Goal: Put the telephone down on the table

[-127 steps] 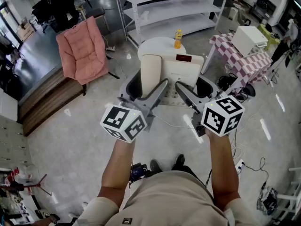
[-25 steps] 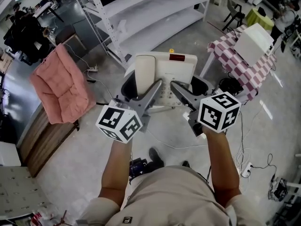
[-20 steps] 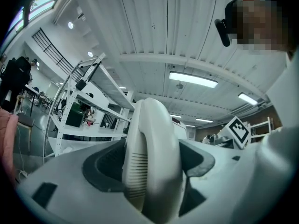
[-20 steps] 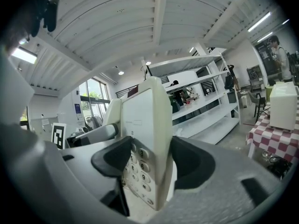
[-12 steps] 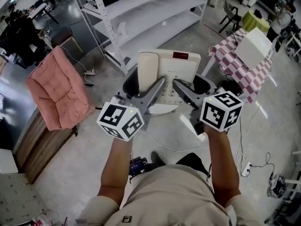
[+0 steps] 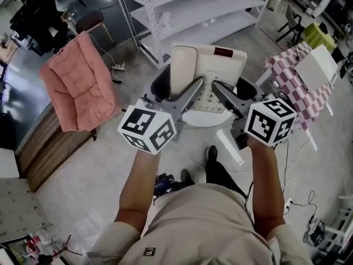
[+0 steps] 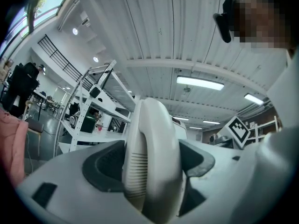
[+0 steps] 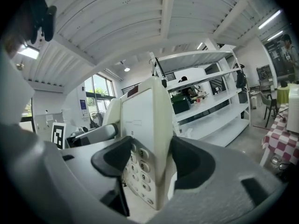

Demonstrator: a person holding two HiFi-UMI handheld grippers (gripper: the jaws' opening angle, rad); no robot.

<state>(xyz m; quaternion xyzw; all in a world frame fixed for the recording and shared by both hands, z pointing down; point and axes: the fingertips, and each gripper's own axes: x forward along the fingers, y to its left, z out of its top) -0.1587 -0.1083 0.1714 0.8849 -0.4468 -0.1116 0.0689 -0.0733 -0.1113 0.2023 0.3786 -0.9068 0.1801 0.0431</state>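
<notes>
A white desk telephone (image 6: 212, 65) with its handset (image 6: 183, 65) on the left side is held up in the air between both grippers. My left gripper (image 6: 177, 90) is shut on the handset side; in the left gripper view the handset (image 7: 152, 153) fills the gap between the dark pads. My right gripper (image 6: 234, 95) is shut on the telephone's right edge, beside the keypad (image 8: 138, 164). A white rounded surface (image 6: 201, 118) shows just under the telephone; I cannot tell how far below it lies.
A pink cushioned chair (image 6: 77, 87) stands at the left, white shelving (image 6: 187, 4) behind the telephone. A table with a checked cloth (image 6: 289, 73) and a white box (image 6: 317, 65) is at the right. Cables lie on the grey floor (image 6: 94, 175).
Both grippers keep their hold on the telephone. The surroundings have shifted in the head view: the pink chair and the shelving now sit further right and the checked table closer to the right edge.
</notes>
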